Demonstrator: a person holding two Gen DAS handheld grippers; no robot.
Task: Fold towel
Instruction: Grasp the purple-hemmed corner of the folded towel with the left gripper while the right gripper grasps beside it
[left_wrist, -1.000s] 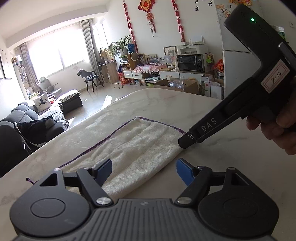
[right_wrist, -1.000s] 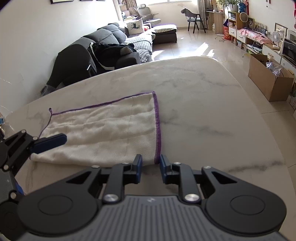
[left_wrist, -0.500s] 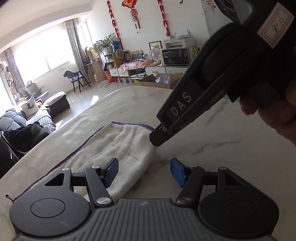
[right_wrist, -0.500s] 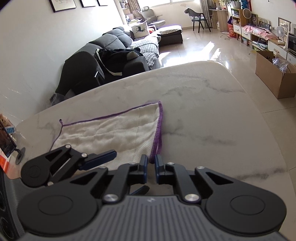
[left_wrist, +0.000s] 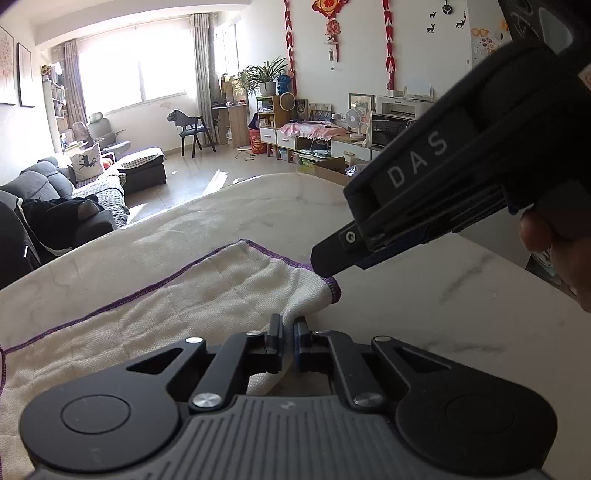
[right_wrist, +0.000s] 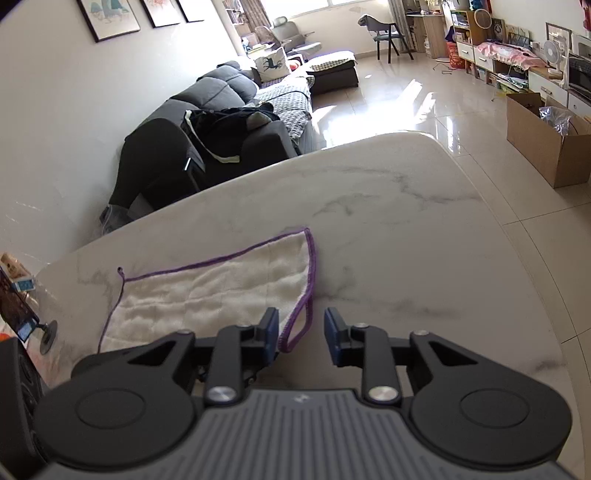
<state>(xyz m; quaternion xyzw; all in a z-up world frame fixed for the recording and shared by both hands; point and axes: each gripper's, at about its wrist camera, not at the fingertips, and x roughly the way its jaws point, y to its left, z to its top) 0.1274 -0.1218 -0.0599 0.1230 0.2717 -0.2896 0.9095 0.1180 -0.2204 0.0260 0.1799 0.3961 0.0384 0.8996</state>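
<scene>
A white towel (left_wrist: 177, 314) with a purple hem lies on the marble table (left_wrist: 424, 306). My left gripper (left_wrist: 289, 334) is shut on the towel's near right corner, which is pinched up between its fingers. My right gripper, seen from the side in the left wrist view (left_wrist: 325, 266), hovers just over the towel's right hem. In the right wrist view the towel (right_wrist: 207, 295) lies ahead, and my right gripper (right_wrist: 301, 332) is open with a loop of purple hem (right_wrist: 295, 332) lifted beside its left finger.
The table's curved far edge (right_wrist: 369, 144) gives onto a tiled floor. A dark sofa (right_wrist: 207, 125) stands beyond the table. A cardboard box (right_wrist: 546, 144) sits on the floor at the right. A small phone stand (right_wrist: 22, 314) is at the table's left edge.
My left gripper has closed on the towel's corner. My right gripper, shut half a second ago, has opened and let the hem go.
</scene>
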